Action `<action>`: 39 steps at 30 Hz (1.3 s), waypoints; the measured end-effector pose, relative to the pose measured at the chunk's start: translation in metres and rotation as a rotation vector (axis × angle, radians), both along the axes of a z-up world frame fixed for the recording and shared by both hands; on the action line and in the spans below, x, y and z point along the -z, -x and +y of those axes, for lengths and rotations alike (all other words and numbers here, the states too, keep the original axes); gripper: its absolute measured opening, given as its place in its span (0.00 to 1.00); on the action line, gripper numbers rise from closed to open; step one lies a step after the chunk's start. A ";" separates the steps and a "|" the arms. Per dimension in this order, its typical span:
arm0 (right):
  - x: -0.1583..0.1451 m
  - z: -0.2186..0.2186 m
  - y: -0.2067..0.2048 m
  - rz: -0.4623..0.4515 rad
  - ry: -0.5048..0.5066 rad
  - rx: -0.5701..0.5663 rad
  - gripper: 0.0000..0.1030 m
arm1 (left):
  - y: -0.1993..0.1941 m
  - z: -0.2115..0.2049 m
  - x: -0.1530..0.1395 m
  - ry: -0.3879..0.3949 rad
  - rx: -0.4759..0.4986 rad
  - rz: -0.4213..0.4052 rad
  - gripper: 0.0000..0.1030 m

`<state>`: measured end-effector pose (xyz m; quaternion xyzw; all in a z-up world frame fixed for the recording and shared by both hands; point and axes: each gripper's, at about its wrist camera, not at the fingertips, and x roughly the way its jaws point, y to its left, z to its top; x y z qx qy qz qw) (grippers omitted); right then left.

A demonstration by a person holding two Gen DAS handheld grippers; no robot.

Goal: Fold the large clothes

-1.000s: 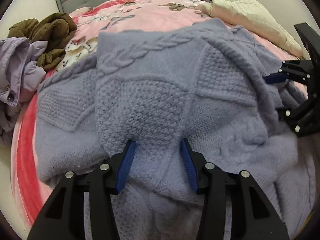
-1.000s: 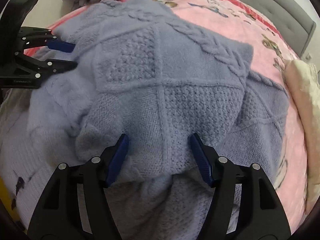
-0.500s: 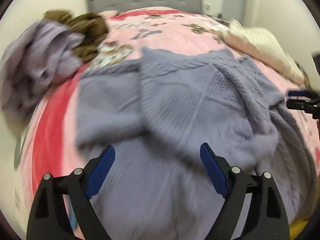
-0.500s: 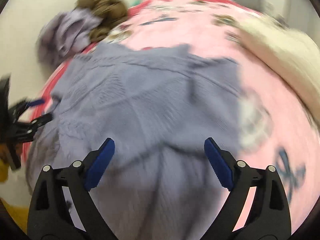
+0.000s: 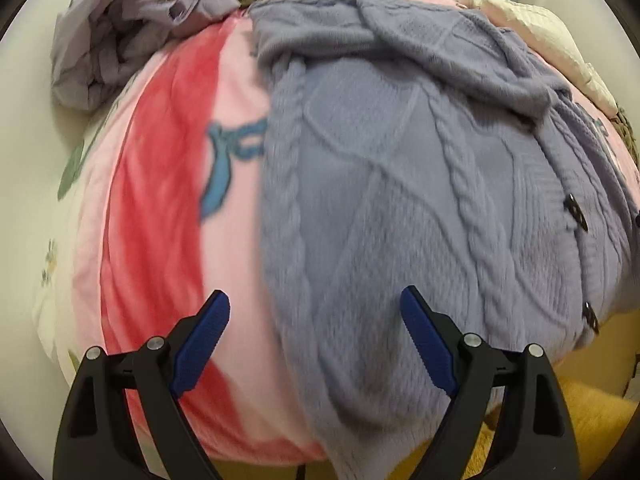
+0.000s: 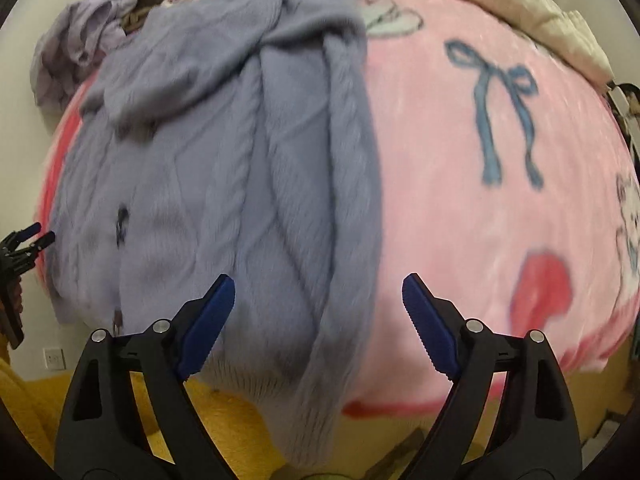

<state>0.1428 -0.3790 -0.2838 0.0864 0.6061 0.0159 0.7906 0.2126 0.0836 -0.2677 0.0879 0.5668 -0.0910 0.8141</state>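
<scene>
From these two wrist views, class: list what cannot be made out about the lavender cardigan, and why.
- Cardigan hem: left wrist view, cut off below between the left gripper fingers.
- Buttons: right wrist view, smeared by motion blur.
- Far sleeve: folded over, underside hidden.
- Right gripper: open, holding nothing.

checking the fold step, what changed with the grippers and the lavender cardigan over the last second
Both grippers let go: a second ago each was closed on a pinch of the lavender cardigan, and now the left gripper and right gripper are open and drawn back toward the near bed edge. The cardigan now lies with its sleeves folded in over the body. The pink blanket and clothes pile stayed put.
</scene>
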 end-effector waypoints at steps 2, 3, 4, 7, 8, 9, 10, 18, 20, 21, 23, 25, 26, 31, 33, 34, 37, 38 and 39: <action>0.006 0.007 0.009 0.012 0.010 0.006 0.79 | 0.009 0.004 0.002 0.011 -0.012 0.008 0.83; 0.008 0.009 0.012 0.017 0.013 0.008 0.79 | 0.013 0.006 0.004 0.020 -0.015 0.013 0.83; 0.012 0.012 0.019 0.023 0.018 0.018 0.80 | 0.016 0.008 0.007 0.031 -0.017 0.022 0.83; 0.027 0.015 0.029 0.064 0.027 0.047 0.80 | 0.023 0.016 0.024 0.095 -0.039 0.099 0.83; 0.036 0.017 0.032 0.098 0.032 0.048 0.79 | 0.025 0.018 0.028 0.109 -0.050 0.119 0.83; 0.040 0.021 0.035 0.117 0.051 0.043 0.79 | 0.028 0.020 0.031 0.124 -0.070 0.137 0.83; 0.041 0.025 0.038 0.122 0.064 0.036 0.80 | 0.031 0.023 0.032 0.136 -0.084 0.135 0.83; 0.044 0.041 0.059 0.171 0.048 0.029 0.73 | 0.051 0.012 0.039 0.160 -0.081 0.150 0.75; 0.042 0.039 0.063 0.149 0.015 0.067 0.53 | 0.053 0.002 0.040 0.112 -0.065 0.156 0.54; 0.043 0.038 0.064 0.153 0.013 0.078 0.45 | 0.055 -0.005 0.038 0.105 -0.052 0.162 0.47; 0.043 0.038 0.064 0.169 -0.015 0.105 0.19 | 0.054 -0.017 0.034 0.075 -0.039 0.173 0.22; 0.032 0.038 0.063 0.165 -0.055 0.120 0.15 | 0.052 -0.025 0.024 0.070 -0.033 0.190 0.17; 0.023 0.038 0.063 0.159 -0.073 0.124 0.14 | 0.051 -0.026 0.018 0.083 -0.038 0.201 0.16; -0.022 0.043 0.057 0.133 -0.118 0.140 0.13 | 0.042 -0.011 -0.029 0.139 -0.109 0.231 0.15; -0.045 0.040 0.049 0.091 -0.095 0.143 0.13 | 0.033 -0.007 -0.057 0.155 -0.118 0.202 0.15; -0.060 0.037 0.040 0.067 -0.077 0.143 0.12 | 0.027 -0.007 -0.071 0.147 -0.111 0.176 0.15; -0.103 0.016 0.007 -0.001 -0.021 0.172 0.12 | 0.009 -0.013 -0.112 0.141 -0.073 0.064 0.15; -0.114 0.014 -0.001 -0.018 -0.009 0.182 0.12 | -0.008 -0.013 -0.125 0.129 -0.060 0.036 0.15; -0.124 0.009 -0.011 -0.034 0.000 0.183 0.12 | -0.019 -0.012 -0.132 0.127 -0.058 0.017 0.15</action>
